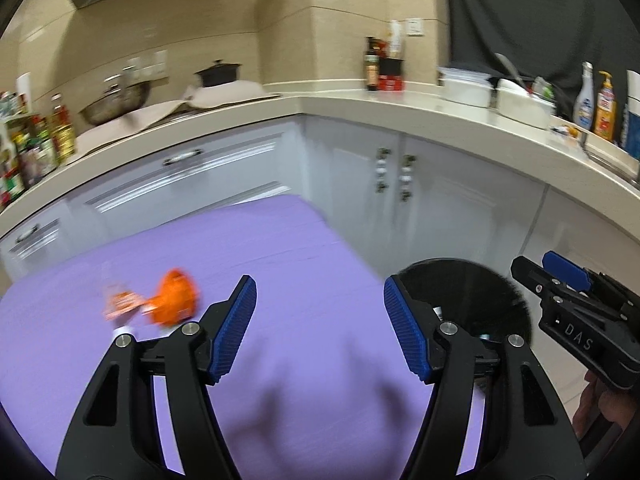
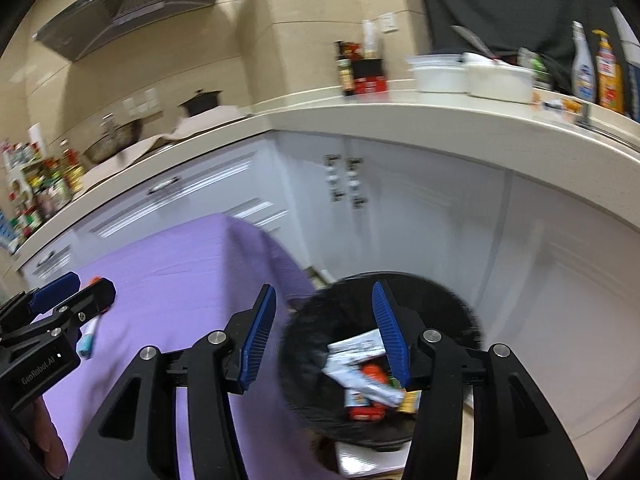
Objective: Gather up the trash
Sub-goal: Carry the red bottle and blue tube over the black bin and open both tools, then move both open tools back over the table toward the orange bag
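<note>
- Trash already collected: wrappers (image 2: 360, 364) lie in the black bin (image 2: 460, 312) that stands on the floor just beside the table (image 1: 280, 248) corner. White, red and yellow packets; print too blurred to read.
- Trash left: an orange wrapper (image 1: 174, 298) with a paler scrap (image 1: 120, 304) touching it, on the purple table, far-left in my left view. A small white-and-teal piece (image 2: 87, 338) also lies on the table, near my left tool as seen from the right.
- My left hand-held gripper (image 1: 320, 328): jaws spread, nothing between them, over bare table, apart from the orange wrapper.
- My right hand-held gripper (image 2: 324, 332): jaws spread, empty, above the bin's near-left rim.
- Judgement: task partly done; at least two pickups remain.
- Writing: "DAS" on the right tool's body; "GenRobot.AI" on the left one's. Counter bottles (image 1: 604, 108) unreadable.
</note>
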`<state>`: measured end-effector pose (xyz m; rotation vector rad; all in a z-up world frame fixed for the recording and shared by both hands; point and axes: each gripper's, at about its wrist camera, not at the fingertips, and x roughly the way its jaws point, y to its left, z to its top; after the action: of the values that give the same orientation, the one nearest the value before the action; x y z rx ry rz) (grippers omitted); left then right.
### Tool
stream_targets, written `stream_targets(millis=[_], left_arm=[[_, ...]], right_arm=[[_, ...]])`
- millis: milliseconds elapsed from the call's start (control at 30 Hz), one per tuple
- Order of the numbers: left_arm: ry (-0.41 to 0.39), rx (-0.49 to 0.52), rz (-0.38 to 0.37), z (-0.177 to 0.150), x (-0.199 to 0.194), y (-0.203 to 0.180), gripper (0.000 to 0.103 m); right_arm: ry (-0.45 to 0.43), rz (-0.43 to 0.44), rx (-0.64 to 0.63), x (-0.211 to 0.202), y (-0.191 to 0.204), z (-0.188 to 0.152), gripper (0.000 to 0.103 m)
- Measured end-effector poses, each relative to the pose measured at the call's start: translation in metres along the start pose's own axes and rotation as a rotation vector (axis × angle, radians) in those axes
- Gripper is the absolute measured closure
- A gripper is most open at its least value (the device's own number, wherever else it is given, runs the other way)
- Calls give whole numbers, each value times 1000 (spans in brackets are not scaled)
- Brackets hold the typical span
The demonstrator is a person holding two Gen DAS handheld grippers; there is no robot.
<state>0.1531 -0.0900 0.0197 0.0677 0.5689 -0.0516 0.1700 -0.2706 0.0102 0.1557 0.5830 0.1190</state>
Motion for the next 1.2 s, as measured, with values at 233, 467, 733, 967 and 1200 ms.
stream_targets(millis=[233,467,733,967,1200], left_arm=[[14,-60,142,-22,-22,72,33],[37,-146,240,-40,-33,140,33],[42,-203,304,-46,-35,190,33],[54,-235,346,-54,-33,224,33],[66,-258,350,-58,-31,239,33]], right_arm=[[33,125,-77,10,70,-5,53],[71,210,-165,24,138,-10,53],[107,245,-231,42,192,-13,53],[143,261,-280,63,231,-16,53],[211,239,-289,89,250,-15,53]])
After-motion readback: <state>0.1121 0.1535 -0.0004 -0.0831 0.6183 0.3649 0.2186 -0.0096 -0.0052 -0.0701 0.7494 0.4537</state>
